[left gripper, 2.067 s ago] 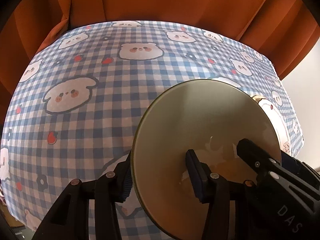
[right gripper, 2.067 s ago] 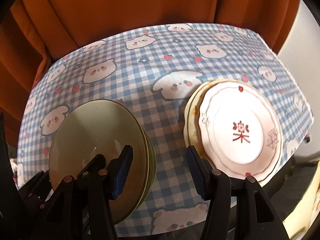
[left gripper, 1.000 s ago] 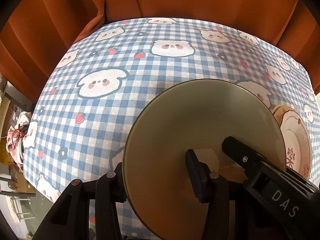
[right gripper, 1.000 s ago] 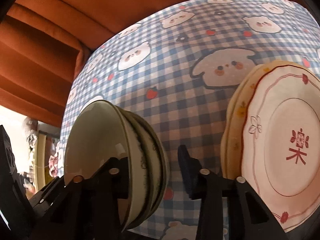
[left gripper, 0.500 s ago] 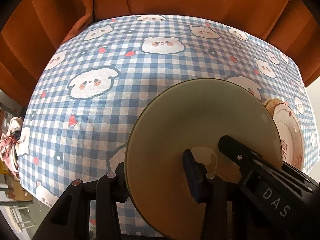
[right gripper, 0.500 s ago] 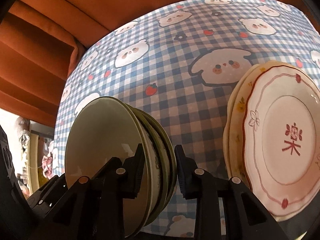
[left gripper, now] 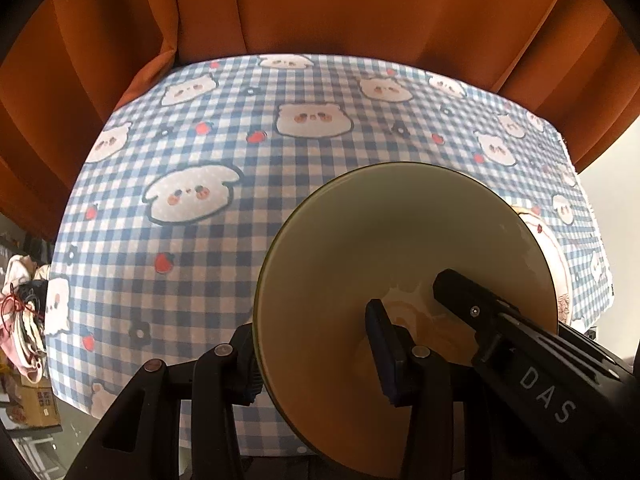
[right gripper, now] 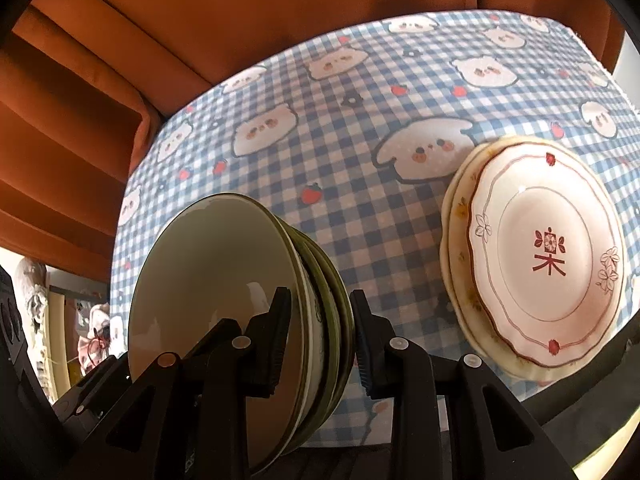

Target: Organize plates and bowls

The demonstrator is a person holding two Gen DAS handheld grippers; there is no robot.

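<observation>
A stack of pale green bowls (left gripper: pixel 392 240) hangs tilted just above the checked tablecloth (left gripper: pixel 200 140), near its front edge. My left gripper (left gripper: pixel 314 356) is shut on the stack's rim, one finger outside and one inside the top bowl. From the other side my right gripper (right gripper: pixel 320 336) is shut on the same bowl stack (right gripper: pixel 208 272), its rims squeezed between the pads. Its black body (left gripper: pixel 520 352) reaches into the bowl in the left wrist view. To the right, a stack of white scalloped plates (right gripper: pixel 544 256) with a red motif lies flat on the cloth.
Orange curtains (left gripper: pixel 320 8) hang close behind the table's far edge. The cloth between bowls and curtain shows only its printed bears (right gripper: pixel 424 144). Bundled clutter and boxes (left gripper: pixel 24 320) sit on the floor past the left edge. The plates (left gripper: pixel 556 264) lie near the right edge.
My right gripper's jaws, wide apart a second ago, have closed onto the bowl rims. Both grippers have since risen with the stack, which now sits higher over the cloth.
</observation>
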